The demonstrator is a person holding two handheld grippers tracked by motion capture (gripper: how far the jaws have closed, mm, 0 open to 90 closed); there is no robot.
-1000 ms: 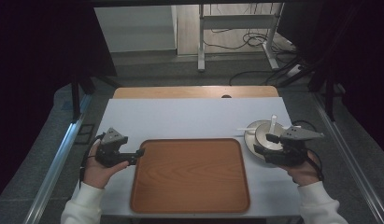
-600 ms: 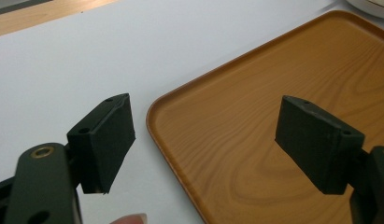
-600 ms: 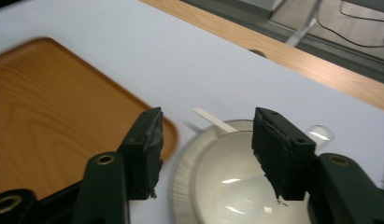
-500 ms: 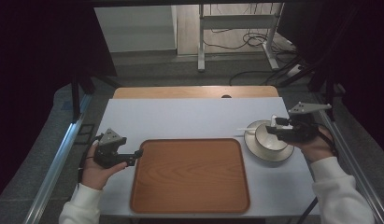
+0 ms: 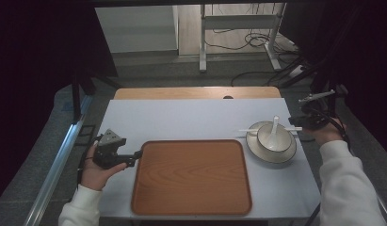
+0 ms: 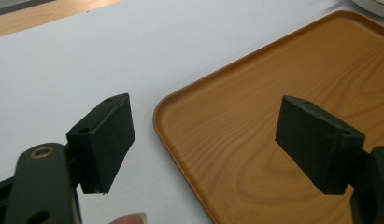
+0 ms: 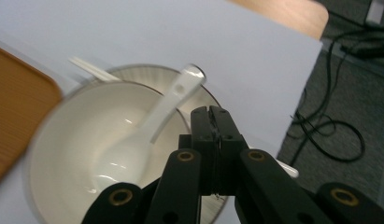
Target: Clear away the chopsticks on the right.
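High view: a person was pictured at a white table [image 5: 181, 117] with an empty wooden tray [image 5: 191, 188] in the middle and a white bowl [image 5: 268, 141] on a plate [image 5: 266, 155] just beside the tray's right edge.

Change: within the last second the right gripper [image 5: 294, 124] was carried from above the bowl out to the plate's far right side, and its jaws were closed as it went.

Right gripper view: the right gripper [image 7: 210, 114] was seen clenched, its jaws pressed flat together above the bowl's rim [image 7: 54, 112]. A white chopstick [image 7: 89, 67] lay across the plate behind the bowl. Whether its near end was pinched between the jaws could not be told.

Spoon: a white spoon [image 7: 147, 126] was left standing in the bowl, untouched.

Left gripper view: the left gripper [image 6: 203, 140] was held wide apart and empty at the tray's left rim [image 6: 180, 93], kept in place throughout.

Meaning: the closing was judged to be a grasp attempted on the chopstick's end. The tableware had not yet been brought onto the tray.
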